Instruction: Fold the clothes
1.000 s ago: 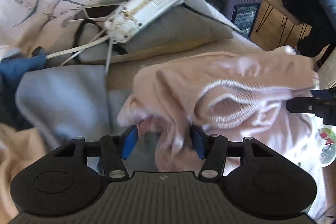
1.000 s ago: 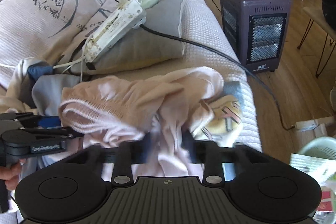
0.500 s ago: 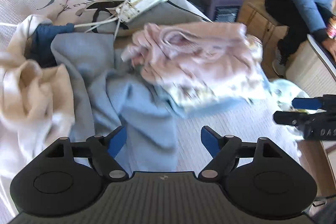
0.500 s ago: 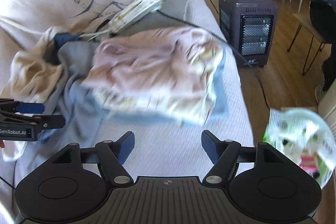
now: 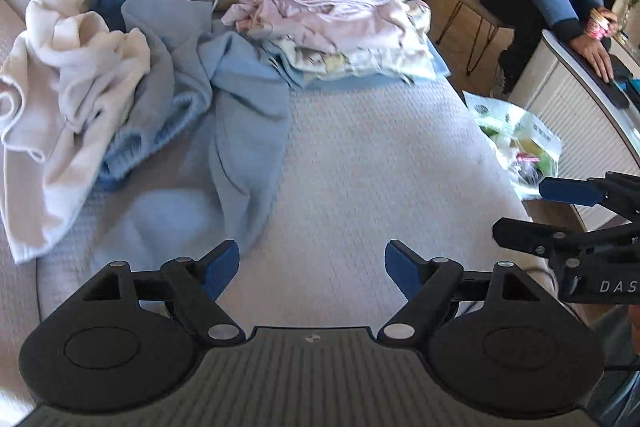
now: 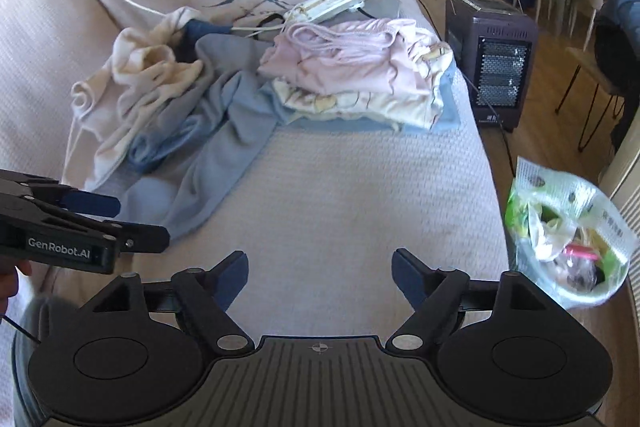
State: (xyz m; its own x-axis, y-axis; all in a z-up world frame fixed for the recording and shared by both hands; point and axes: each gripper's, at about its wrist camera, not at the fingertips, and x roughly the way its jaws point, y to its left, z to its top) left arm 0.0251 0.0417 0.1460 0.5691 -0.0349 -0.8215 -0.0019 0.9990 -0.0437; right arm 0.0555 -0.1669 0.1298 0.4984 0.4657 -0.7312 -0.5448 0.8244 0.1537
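The left tool point(image 5: 312, 265) hangs above the sofa seat point(image 5: 380, 163) with its jaws spread wide and nothing between them; the right tool point(image 6: 320, 269) is likewise wide and holds nothing, and each shows at the side of the other's view. Between and ahead of both lies a broad bare stretch of the textured seat cover, running up to the folded stack point(image 6: 360, 83), which sits at the far part of the seat near its right edge: a pink garment point(image 5: 336, 15) on top, a cream printed piece under it, a blue piece at the bottom. To the left, against the backrest, lies the unfolded heap: a cream garment point(image 6: 136, 87) bunched over a light blue garment point(image 5: 224, 115), whose long loose end trails forward over the seat toward the left tool. Behind the stack a white power strip point(image 6: 332, 3) rests on a grey cushion. Past the seat's right edge stand a dark heater point(image 6: 492, 63) and, nearer, a plastic bag point(image 6: 568, 231) of odds and ends on the floor.
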